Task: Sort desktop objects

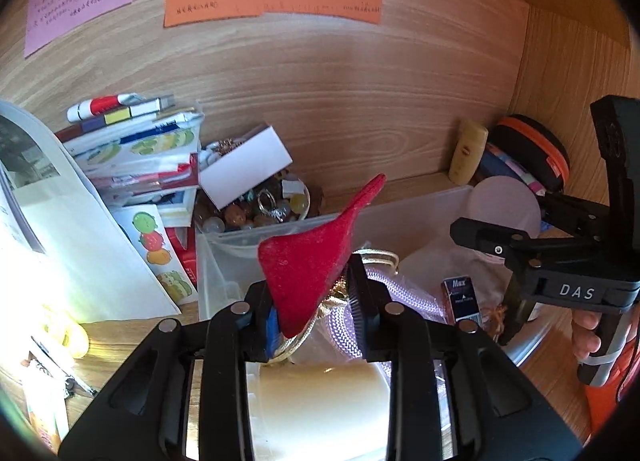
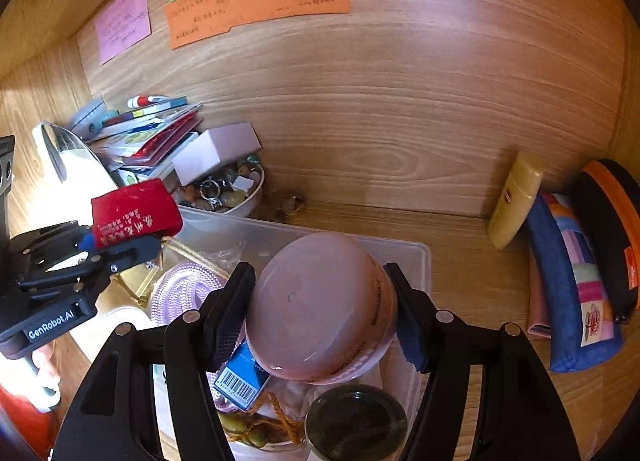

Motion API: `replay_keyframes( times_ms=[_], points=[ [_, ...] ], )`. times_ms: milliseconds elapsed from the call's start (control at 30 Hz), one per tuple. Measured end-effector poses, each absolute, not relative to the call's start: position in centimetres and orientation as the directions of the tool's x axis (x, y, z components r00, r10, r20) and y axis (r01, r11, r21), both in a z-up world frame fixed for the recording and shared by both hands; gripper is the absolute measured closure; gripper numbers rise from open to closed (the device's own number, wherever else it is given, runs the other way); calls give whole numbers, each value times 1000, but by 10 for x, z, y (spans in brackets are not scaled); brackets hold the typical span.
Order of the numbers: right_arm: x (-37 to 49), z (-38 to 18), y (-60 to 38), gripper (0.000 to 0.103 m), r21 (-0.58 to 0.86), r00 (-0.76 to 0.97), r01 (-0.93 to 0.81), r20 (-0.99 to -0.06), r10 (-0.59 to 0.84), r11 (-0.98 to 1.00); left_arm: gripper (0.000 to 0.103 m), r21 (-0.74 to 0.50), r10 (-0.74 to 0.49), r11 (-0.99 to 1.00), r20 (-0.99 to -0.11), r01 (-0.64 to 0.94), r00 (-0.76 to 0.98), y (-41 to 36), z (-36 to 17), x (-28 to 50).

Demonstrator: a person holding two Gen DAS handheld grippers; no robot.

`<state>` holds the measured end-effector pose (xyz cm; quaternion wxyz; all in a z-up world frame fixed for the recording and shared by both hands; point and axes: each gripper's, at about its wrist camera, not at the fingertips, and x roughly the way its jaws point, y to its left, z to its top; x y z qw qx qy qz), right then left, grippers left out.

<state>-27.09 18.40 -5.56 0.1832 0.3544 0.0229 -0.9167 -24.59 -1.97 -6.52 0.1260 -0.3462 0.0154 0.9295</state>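
Your left gripper [image 1: 316, 301] pinches the red pouch [image 1: 308, 257] in narrow jaws, over the near-left part of the clear bin [image 2: 416, 261]. Your right gripper [image 2: 320, 309] clamps the pink jar [image 2: 316, 301] at mid width, above the bin's middle. Bead bowl [image 2: 244, 201] sits just behind the bin.

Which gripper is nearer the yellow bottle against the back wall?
Right. The right gripper, holding a pink jar, sits beside the yellow bottle; the left gripper is farther off, beyond the jar.
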Motion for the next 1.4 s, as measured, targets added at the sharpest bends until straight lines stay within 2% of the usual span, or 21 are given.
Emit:
replay_keyframes(
  times_ms=[233, 300, 400, 433, 533, 600, 800, 1133, 1200, 1267, 1400],
  points=[
    [-269, -60, 178, 42, 81, -670, 364, -669, -322, -928, 59, -76, 228, -969, -650, -236, -725, -21, -63, -245],
    [-266, -59, 176, 41, 55, -688, 353, -661, -299, -934, 47, -77, 228, -969, -645, -235, -729, -21, -61, -244],
    [-266, -60, 175, 27, 49, -688, 347, -665, -290, -937, 27, -79, 223, -971, -633, -224, -741, -23, -57, -241],
    [-266, -60, 175, 22, 48, -688, 345, -667, -287, -937, 26, -84, 226, -971, -626, -223, -747, -24, -55, -240],
    [-266, -58, 175, 22, 43, -688, 348, -666, -286, -937, 22, -86, 224, -972, -612, -219, -759, -28, -50, -236],
    [-264, -55, 175, 20, 26, -691, 344, -670, -272, -939, 13, -72, 202, -977, -595, -199, -778, -30, -46, -233],
    [-256, -44, 179, 15, -6, -715, 334, -652, -250, -942, 8, -36, 147, -988, -556, -153, -818, -33, -37, -225],
    [-226, -24, 189, 14, 34, -721, 365, -621, -306, -930, 4, -114, 190, -982, -538, -152, -821, -41, -25, -200],
    [-215, -20, 192, 13, 31, -729, 372, -609, -312, -928, 4, -114, 177, -984, -515, -137, -839, -41, -24, -193],
    [-207, -19, 195, 7, 32, -733, 378, -600, -320, -925, 4, -126, 164, -985, -503, -116, -849, -41, -24, -188],
    [-188, -15, 200, 5, 50, -738, 386, -581, -342, -921, 3, -140, 173, -983, -508, -117, -844, -39, -24, -179]
  ],
)
